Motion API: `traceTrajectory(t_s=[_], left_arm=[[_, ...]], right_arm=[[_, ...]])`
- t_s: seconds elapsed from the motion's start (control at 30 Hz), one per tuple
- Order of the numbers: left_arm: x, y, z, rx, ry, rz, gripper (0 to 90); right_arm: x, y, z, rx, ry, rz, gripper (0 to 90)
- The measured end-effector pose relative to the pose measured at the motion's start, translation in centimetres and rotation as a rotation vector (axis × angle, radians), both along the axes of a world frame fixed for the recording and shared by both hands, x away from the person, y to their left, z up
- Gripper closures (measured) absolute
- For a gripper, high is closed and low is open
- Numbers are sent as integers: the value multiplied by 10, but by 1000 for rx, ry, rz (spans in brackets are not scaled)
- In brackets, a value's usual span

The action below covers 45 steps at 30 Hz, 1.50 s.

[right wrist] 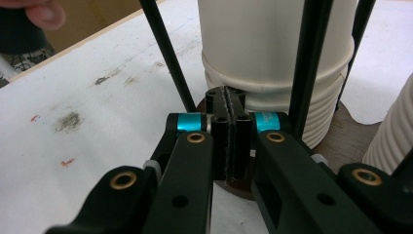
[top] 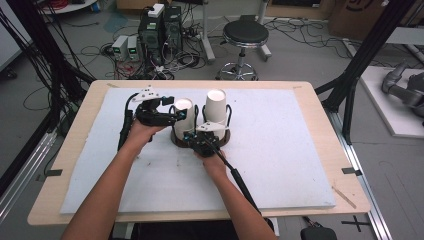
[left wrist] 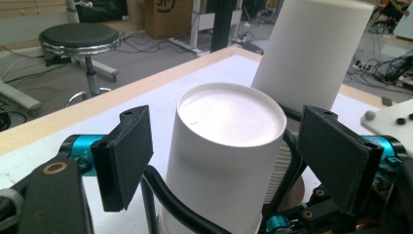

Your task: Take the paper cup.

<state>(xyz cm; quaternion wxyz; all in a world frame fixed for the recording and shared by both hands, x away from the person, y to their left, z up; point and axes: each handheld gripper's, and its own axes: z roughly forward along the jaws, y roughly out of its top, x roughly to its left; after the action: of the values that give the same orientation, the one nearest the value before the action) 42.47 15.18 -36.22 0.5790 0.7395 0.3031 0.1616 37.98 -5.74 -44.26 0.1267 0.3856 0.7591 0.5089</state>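
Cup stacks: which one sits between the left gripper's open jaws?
The shorter stack on the person's left; the left gripper straddles its top cup. The taller stack stands beside it, unstraddled.

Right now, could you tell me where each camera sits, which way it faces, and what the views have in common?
High view: fixed above the person's side, facing forward and down on the table; both forearms, the left gripper and right gripper show.
Left gripper view: rides the left gripper, looking between its open jaws at the nearer cup stack.
Right gripper view: rides the right gripper, low, its jaws closed at the brown base; fingers show top left.
Shared: all three show the white cup stacks in the wire holder.
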Motion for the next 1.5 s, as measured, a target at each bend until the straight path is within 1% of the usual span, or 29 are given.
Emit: traceTrajectory(t_s=[0.2, 0.27, 0.33, 0.5, 0.63, 0.67, 0.8, 1.0, 1.1, 1.2, 1.37, 1.5], left_arm=[[3, -4, -4, 18, 9, -10, 209], [4, -5, -5, 7, 21, -16, 209], [4, -5, -6, 5, 22, -16, 209], [6, -7, -5, 21, 25, -14, 210], [6, -8, -5, 30, 22, -14, 237], [6, -8, -4, 42, 16, -18, 260], [6, -7, -4, 49, 10, -14, 314], [5, -7, -3, 62, -5, -16, 325], [4, -5, -1, 49, -10, -14, 329], [3, -4, 4, 30, -24, -10, 333], [1, -2, 16, 0, -48, -6, 335], [-2, -2, 26, -10, -71, -1, 336]], right_arm=[[0, 1, 0, 2, 1, -5, 900], [0, 1, 0, 3, 1, -6, 900], [0, 1, 0, 2, 1, -8, 900], [-1, 3, 1, 1, 10, -26, 900], [-1, 3, 1, 2, 15, -31, 900], [-1, 3, 1, 2, 15, -31, 900], [-1, 3, 1, 2, 17, -31, 900], [-1, 3, 1, 2, 16, -28, 900], [-1, 3, 1, 1, 15, -28, 900], [-1, 3, 1, 3, 15, -28, 900], [0, 3, 0, 0, 11, -27, 900], [0, 3, 1, -3, 10, -23, 900]])
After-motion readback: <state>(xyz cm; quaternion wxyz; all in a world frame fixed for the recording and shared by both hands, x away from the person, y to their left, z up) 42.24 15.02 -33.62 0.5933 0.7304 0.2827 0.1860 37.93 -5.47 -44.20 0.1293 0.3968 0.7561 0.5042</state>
